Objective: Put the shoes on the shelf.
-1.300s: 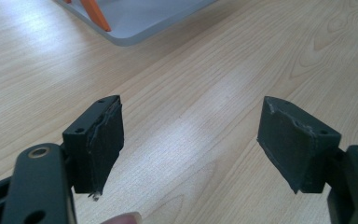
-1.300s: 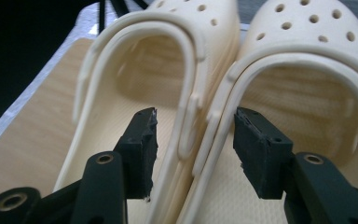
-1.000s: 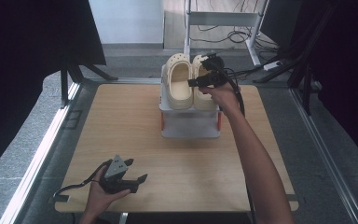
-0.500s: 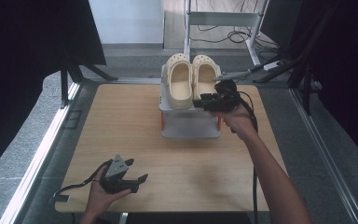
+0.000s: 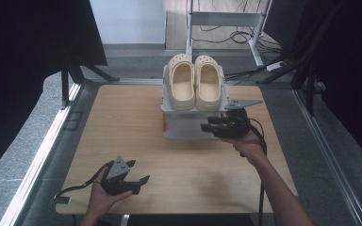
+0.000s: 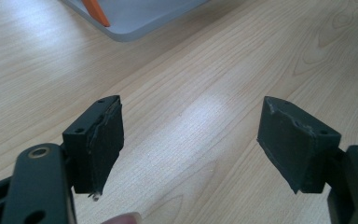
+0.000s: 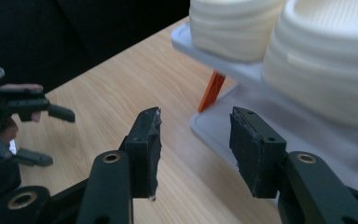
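Note:
Two cream clogs (image 5: 182, 84) (image 5: 208, 86) lie side by side on the top shelf of a grey two-tier rack (image 5: 188, 131) at the back middle of the wooden table. My right gripper (image 5: 206, 126) hovers at the rack's front right corner, pointing left, open and empty. In the right gripper view its jaws (image 7: 193, 149) frame the lower shelf's edge (image 7: 270, 121), with the clogs (image 7: 326, 60) above. My left gripper (image 5: 141, 184) rests low at the table's front left, open with bare wood between the jaws (image 6: 191, 140).
Orange struts (image 7: 212, 91) hold up the rack's top shelf. Wide bare wood (image 5: 122, 132) lies left of and in front of the rack. Metal rails border the table, and a frame with cables (image 5: 226, 19) stands behind it. Dark curtains flank both sides.
My right gripper has come back from over the clogs, sinking toward me to the rack's front right corner. The left gripper has stayed put.

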Motion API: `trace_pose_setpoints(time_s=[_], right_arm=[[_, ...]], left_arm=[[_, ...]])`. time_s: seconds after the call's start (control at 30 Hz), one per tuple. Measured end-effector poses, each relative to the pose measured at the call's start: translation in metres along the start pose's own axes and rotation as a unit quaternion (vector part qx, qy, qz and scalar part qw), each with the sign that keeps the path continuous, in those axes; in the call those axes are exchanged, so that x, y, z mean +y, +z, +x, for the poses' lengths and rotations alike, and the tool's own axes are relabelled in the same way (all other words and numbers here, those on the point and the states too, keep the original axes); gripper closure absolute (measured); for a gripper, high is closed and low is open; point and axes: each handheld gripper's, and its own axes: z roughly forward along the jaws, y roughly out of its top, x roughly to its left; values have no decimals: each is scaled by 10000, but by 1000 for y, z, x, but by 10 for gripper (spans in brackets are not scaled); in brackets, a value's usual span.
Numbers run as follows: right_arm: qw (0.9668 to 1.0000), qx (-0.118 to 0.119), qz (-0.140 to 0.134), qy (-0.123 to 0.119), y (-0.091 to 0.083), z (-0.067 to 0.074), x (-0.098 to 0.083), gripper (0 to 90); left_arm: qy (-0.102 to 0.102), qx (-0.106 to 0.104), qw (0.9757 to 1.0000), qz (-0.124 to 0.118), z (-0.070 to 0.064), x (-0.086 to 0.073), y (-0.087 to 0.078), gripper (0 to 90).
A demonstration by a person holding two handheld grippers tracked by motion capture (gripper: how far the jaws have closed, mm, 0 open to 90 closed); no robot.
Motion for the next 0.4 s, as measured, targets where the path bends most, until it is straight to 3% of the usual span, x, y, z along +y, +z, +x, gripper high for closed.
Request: trace_pose_setpoints(time_s=[0.13, 0.4], right_arm=[[10000, -9, 33, 49, 1, -3, -9, 536], [10000, -36, -9, -29, 1, -1, -9, 521]], left_arm=[[-10, -10, 10000, 2, 0, 0, 1, 233], [-10, 12, 10000, 6, 0, 0, 1, 233]])
